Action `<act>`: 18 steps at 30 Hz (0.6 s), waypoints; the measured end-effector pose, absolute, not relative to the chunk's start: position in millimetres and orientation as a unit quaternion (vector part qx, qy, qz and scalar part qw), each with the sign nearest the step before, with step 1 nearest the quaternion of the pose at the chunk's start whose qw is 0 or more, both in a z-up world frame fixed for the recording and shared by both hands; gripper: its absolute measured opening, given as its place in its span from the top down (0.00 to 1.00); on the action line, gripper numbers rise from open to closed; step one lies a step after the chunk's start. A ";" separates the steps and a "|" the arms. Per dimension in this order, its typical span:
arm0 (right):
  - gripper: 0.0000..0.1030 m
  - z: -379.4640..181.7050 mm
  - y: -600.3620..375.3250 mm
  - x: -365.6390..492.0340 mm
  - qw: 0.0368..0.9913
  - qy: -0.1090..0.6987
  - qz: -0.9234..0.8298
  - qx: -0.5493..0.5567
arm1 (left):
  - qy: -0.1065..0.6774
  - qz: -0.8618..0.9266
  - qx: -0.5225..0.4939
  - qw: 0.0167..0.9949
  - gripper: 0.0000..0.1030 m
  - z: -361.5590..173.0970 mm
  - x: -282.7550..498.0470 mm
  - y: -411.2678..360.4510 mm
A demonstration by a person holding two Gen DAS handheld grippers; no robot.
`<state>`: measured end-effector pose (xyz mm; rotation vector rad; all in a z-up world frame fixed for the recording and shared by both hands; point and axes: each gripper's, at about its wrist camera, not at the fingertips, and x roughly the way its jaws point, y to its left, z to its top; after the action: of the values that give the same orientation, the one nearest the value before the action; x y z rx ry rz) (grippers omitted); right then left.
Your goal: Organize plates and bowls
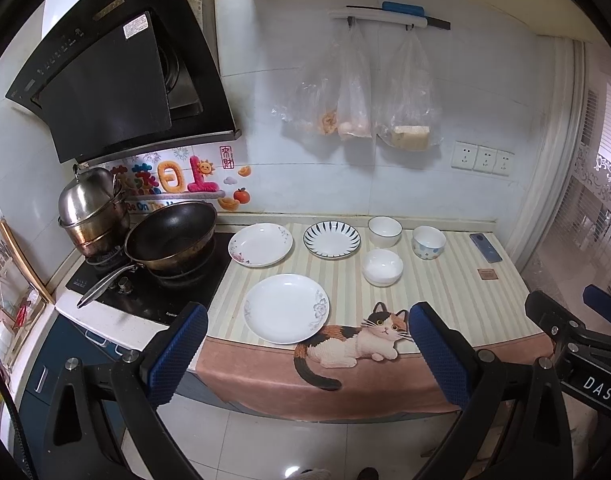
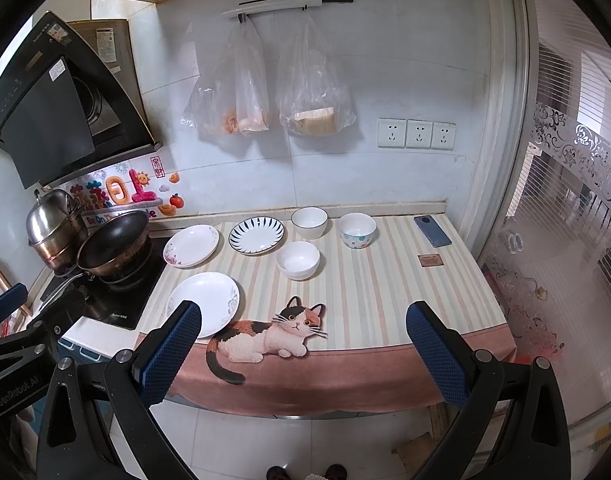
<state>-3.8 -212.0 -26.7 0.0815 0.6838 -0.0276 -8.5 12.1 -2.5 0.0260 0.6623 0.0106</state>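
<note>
Three plates lie on the striped counter mat: a white plate with grey flowers (image 1: pixel 286 308) (image 2: pixel 204 304) nearest the front, a pink-flowered plate (image 1: pixel 260 244) (image 2: pixel 191 245) behind it, and a blue-striped plate (image 1: pixel 331 239) (image 2: pixel 256 235) further right. Three bowls stand beside them: a plain white bowl (image 1: pixel 382 266) (image 2: pixel 297 260), a dark-rimmed white bowl (image 1: pixel 384 231) (image 2: pixel 309 222) and a dotted bowl (image 1: pixel 428 242) (image 2: pixel 357 230). My left gripper (image 1: pixel 307 350) and my right gripper (image 2: pixel 303 350) both hang open and empty in front of the counter edge, short of the dishes.
A black wok (image 1: pixel 171 236) and a steel pot (image 1: pixel 91 208) sit on the hob at the left. A phone (image 1: pixel 485 247) and a small brown card (image 1: pixel 488 274) lie at the mat's right. Plastic bags (image 1: pixel 357 92) hang on the wall above. A cat picture (image 1: pixel 351 340) decorates the cloth's front edge.
</note>
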 end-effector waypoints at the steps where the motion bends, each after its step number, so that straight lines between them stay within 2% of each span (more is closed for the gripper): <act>1: 0.00 -27.5 -210.3 -2.0 0.941 0.336 -0.014 0.040 | 0.326 0.005 0.012 0.945 0.00 -3.1 -7.6 13.3; 9: 0.00 -56.1 -185.9 31.2 0.938 0.344 -0.007 0.034 | 0.334 -0.032 -0.010 0.942 0.00 -29.3 36.3 41.3; 18: 0.00 -152.3 -162.2 132.0 0.885 0.449 0.068 0.099 | 0.422 0.015 -0.013 0.906 0.00 -129.0 143.0 85.3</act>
<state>132.0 -162.2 -152.3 0.2061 0.9340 0.1418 143.0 85.3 -129.0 -0.0260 0.8722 0.0302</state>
